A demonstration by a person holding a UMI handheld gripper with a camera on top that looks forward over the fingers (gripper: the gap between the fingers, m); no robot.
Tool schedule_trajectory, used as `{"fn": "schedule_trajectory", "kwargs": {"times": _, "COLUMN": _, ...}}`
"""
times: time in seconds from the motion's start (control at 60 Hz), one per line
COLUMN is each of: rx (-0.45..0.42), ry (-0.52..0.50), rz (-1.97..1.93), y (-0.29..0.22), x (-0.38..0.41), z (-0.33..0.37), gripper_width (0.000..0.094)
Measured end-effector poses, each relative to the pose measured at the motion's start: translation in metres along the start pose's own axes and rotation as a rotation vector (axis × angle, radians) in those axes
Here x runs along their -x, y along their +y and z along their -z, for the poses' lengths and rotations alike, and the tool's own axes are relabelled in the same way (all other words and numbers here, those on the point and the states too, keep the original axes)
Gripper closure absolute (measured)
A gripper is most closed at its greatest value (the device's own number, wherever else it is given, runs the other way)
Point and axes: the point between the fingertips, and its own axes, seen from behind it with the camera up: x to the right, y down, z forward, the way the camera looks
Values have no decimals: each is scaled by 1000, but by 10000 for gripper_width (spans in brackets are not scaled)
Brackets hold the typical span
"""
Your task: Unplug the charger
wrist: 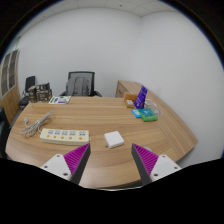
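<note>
A white charger block (114,139) lies on the wooden table (100,112), just ahead of my fingers and a little right of the white power strip (64,134). The power strip lies left of the charger with a coil of white cable (36,124) behind it. I cannot tell whether the charger is plugged into the strip. My gripper (111,160) is open and empty above the table's near part, its magenta pads (76,158) wide apart, with the charger beyond them.
A purple object on a teal tray (143,106) stands at the right side of the table. A black office chair (81,84) is at the far end. A wooden cabinet (128,90) stands at the right wall. Papers (60,99) lie far left.
</note>
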Motion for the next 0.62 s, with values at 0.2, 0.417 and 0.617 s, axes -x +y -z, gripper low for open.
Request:
{"fn": "schedule_trajectory", "kwargs": {"times": 0.2, "rx": -17, "ry": 7, "rz": 21, "y": 13, "x": 17, "z": 74, "gripper_width": 77}}
{"fn": "schedule_trajectory", "kwargs": {"times": 0.417, "rx": -23, "ry": 8, "rz": 36, "y": 29, "x": 24, "z": 104, "gripper_width": 78}}
{"fn": "schedule_trajectory", "kwargs": {"times": 0.617, "rx": -43, "ry": 16, "rz": 43, "y": 22, "x": 23, "z": 114, "gripper_width": 78}}
